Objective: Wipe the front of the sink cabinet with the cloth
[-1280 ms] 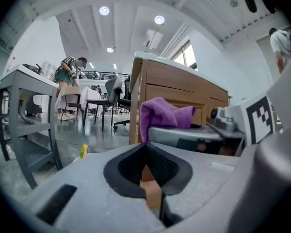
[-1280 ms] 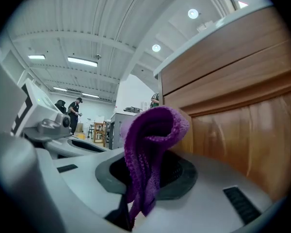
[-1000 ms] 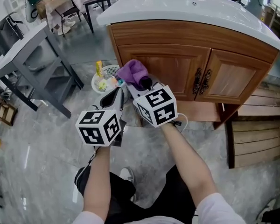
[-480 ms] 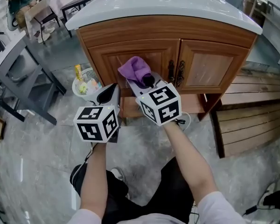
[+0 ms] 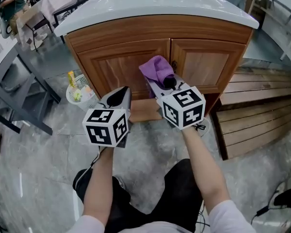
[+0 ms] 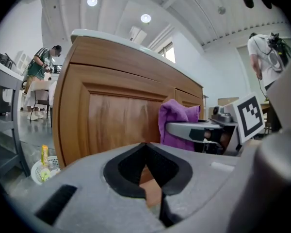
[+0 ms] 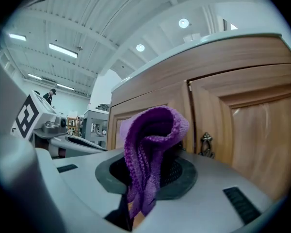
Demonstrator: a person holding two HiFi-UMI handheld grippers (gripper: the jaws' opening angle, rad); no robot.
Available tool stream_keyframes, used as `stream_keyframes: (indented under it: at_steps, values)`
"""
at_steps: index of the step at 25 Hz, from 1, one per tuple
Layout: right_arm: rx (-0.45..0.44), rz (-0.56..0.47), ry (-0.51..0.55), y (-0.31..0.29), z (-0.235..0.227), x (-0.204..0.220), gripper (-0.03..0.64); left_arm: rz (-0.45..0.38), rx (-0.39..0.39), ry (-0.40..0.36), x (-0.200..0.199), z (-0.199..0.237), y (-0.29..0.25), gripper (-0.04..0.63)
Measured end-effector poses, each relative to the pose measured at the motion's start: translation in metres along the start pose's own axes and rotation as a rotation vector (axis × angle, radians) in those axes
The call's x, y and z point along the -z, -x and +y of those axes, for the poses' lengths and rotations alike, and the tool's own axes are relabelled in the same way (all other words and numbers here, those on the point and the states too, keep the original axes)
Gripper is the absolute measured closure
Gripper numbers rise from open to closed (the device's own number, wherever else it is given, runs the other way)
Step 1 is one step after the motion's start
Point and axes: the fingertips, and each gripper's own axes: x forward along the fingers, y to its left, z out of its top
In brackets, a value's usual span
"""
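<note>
- Left gripper (image 6: pixel 145 171), 11 o'clock, low: tongs pressed together, nothing held; judged parked clear of wiping path.
- Right gripper (image 7: pixel 145 176), 1 o'clock: tongs pinching purple cloth (image 7: pixel 155 130); bunch sticks forward, so fabric rather than tongs would meet wood.
- Cloth close to cabinet (image 5: pixel 131 57) doors, 12 o'clock; contact unclear.
- Basket (image 5: pixel 70 97) on floor, 10 o'clock: holds 1 yellow bottle (image 5: pixel 72 78) and small items.

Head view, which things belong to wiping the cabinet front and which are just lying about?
Job: purple cloth, clamped in the right tongs; wooden sink cabinet front.
Lying about: white basket, grey table, wooden slatted platform; left tongs, shut and empty.
</note>
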Motion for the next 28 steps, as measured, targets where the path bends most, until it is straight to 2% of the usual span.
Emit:
stream_keyframes:
  at_steps: [8, 15, 28]
  values:
    - [0.052, 0.0, -0.023, 0.034, -0.031, 0.0, 0.532, 0.013, 0.086, -0.004, 0.006, -0.038, -0.026, 0.589]
    - [0.143, 0.01, -0.012, 0.06, -0.071, 0.003, 0.532, 0.02, 0.141, -0.009, 0.008, -0.064, -0.04, 0.589]
    - [0.432, 0.05, -0.002, 0.139, -0.185, 0.024, 0.532, 0.026, 0.197, -0.02, 0.012, -0.089, -0.048, 0.589]
